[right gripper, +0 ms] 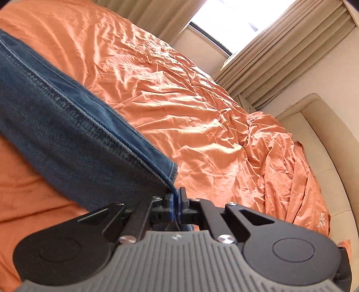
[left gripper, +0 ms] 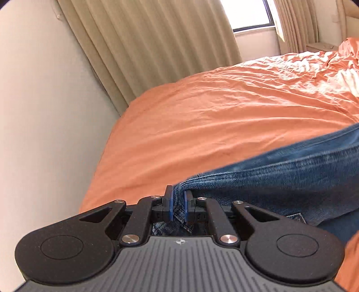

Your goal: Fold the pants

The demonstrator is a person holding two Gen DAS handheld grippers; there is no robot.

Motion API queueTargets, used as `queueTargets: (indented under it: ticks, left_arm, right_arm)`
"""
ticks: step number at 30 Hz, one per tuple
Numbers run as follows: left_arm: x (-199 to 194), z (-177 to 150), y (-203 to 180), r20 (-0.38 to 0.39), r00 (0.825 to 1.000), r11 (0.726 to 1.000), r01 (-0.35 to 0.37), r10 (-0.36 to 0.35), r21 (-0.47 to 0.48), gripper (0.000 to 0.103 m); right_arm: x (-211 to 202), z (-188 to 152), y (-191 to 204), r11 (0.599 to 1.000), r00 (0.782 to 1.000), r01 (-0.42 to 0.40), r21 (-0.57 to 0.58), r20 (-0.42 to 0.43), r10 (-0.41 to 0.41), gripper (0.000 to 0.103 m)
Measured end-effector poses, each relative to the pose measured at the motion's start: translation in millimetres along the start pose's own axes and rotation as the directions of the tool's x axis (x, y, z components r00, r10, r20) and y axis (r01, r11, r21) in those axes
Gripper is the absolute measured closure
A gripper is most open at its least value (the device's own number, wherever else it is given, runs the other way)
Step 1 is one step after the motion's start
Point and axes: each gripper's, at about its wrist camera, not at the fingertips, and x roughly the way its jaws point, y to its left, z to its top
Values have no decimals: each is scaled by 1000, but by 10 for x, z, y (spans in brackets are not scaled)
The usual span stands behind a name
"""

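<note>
Blue denim pants are held up above an orange bed sheet. My left gripper is shut on a bunched edge of the pants, which stretch away to the right. In the right wrist view the pants run from the upper left down to my right gripper, which is shut on a hemmed corner of the denim. The cloth between the two grippers looks taut. The rest of the pants is out of view.
The bed is covered by the wrinkled orange sheet. Beige curtains and a window stand behind it. A cream wall runs along the bed's left side. A beige padded headboard or couch borders the bed's right side.
</note>
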Motion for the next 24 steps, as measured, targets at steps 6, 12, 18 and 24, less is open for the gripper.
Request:
queueTargets:
  ticks: [6, 12, 18, 24]
  left_arm:
    - [835, 391, -156, -77, 997, 999, -10, 12, 38, 94]
    - [1623, 459, -202, -188, 980, 997, -49, 58, 53, 103]
    - [1900, 358, -121, -233, 961, 985, 167, -152, 49, 89]
    - [1878, 239, 306, -236, 920, 949, 309, -313, -56, 27]
  right_arm:
    - [935, 598, 28, 999, 997, -11, -46, -78, 7, 103]
    - [1918, 873, 297, 994, 982, -61, -86, -182, 45, 103]
    - [2498, 829, 567, 985, 961, -102, -138, -269, 62, 103]
    - [2554, 763, 607, 983, 963, -109, -147, -261, 68, 103]
